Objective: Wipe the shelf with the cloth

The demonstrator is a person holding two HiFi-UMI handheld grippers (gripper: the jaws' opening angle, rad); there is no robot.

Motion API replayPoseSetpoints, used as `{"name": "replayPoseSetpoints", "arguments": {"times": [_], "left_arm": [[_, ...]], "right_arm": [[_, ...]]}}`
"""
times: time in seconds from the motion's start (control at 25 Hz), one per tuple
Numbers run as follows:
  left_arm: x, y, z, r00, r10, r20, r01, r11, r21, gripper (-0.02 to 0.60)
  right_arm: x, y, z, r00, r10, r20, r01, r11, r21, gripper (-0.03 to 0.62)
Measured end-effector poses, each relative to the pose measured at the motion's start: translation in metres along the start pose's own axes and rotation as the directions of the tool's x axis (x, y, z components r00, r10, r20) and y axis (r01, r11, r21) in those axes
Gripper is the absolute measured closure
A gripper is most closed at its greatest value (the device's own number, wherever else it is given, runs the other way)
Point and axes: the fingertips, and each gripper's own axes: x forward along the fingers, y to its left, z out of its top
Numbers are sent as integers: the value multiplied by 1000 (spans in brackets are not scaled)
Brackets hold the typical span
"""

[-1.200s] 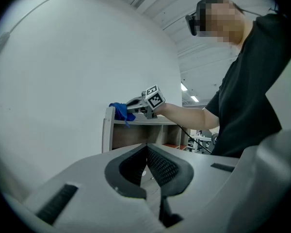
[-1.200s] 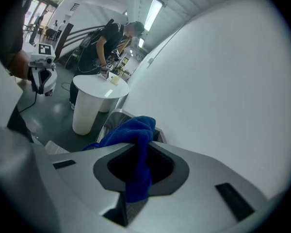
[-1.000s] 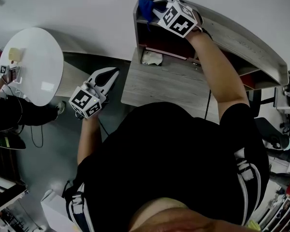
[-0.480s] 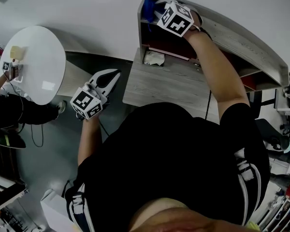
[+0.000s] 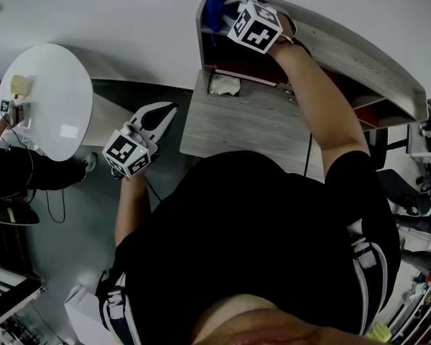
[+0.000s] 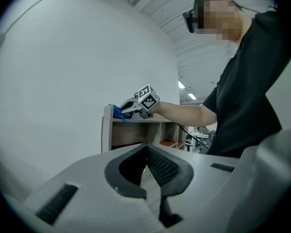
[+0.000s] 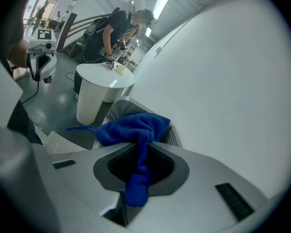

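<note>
A blue cloth [image 5: 212, 8] lies on the grey top board of the shelf [image 5: 359, 54], at its left end by the white wall. My right gripper [image 5: 227, 14] is shut on it. In the right gripper view the cloth [image 7: 132, 127] bunches ahead of my right gripper [image 7: 142, 145], and a strip of it hangs back between the jaws. My left gripper [image 5: 164, 112] hangs low beside the desk, away from the shelf, shut and holding nothing. The left gripper view has its jaws [image 6: 146, 148] closed, with the shelf [image 6: 107, 130] and the cloth [image 6: 117, 112] beyond them.
A grey desk [image 5: 244, 126] stands under the shelf, with a crumpled white thing [image 5: 225, 85] at its back. Red panels [image 5: 246, 75] show inside the shelf. A round white table [image 5: 54, 95] stands to the left, where another person [image 7: 117, 27] works.
My right gripper and the cloth have shifted slightly along the shelf top near its left end. The left gripper has hardly moved.
</note>
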Motion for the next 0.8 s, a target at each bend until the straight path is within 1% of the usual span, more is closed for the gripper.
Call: {"name": "replayPoseSetpoints", "arguments": {"times": [0.32,0.8], "left_arm": [[19,-8,-1,999,-42,-5,42,999,-5,565],[61,-32,6,991,-135,-13,135,991,10,565]], "right_arm": [[-14,-2,-20,999,-9,-31,10,1000,5,540],[-59,-9,-83,994,-46,-99,52,997,59,540]]}}
